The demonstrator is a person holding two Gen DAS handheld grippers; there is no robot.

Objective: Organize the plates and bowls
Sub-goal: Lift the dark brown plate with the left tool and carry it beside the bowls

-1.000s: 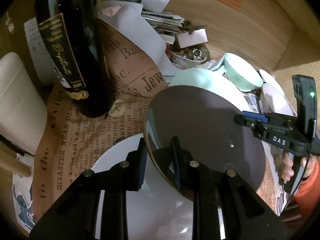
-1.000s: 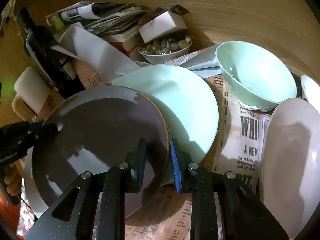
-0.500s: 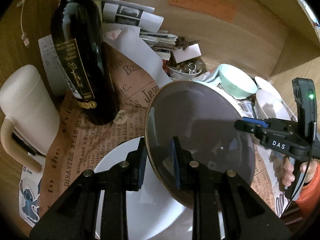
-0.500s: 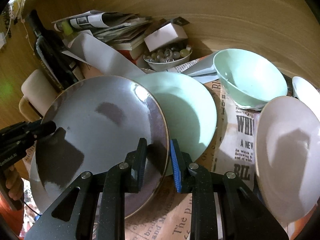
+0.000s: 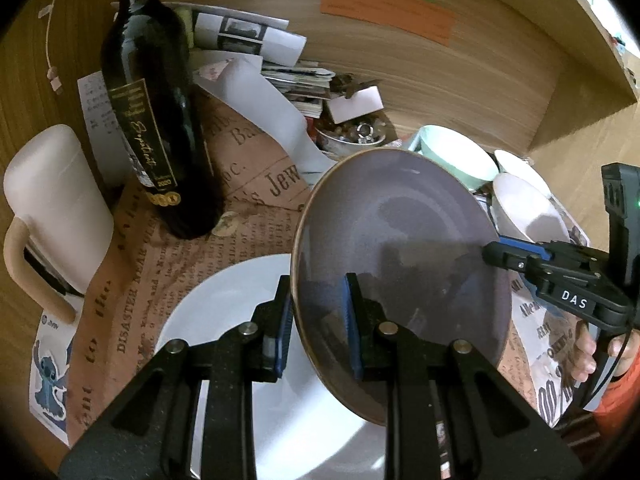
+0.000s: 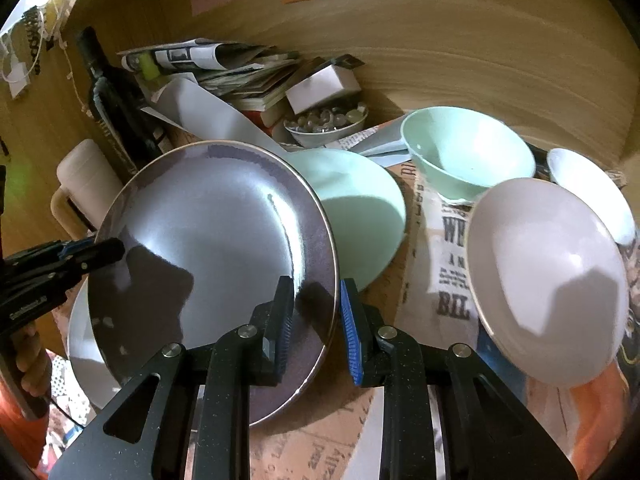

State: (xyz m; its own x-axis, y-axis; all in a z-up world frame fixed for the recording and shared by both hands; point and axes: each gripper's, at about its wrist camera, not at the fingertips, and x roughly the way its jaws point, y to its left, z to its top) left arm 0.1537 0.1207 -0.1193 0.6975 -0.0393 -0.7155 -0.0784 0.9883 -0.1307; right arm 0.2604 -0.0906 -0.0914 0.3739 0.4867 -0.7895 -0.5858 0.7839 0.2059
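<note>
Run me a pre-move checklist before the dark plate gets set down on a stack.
1. Left gripper clamped on the dark plate rim: ok.
2. Right gripper clamped on the opposite rim: ok.
3. Plate lifted clear of the mint plate: cannot tell; their edges overlap in the right wrist view.
4. White plate below shows a bare face: ok, as far as visible.
5. Wine bottle standing apart from the held plate: ok.
6. Pink bowl seated flat: not ok, it is tilted.
</note>
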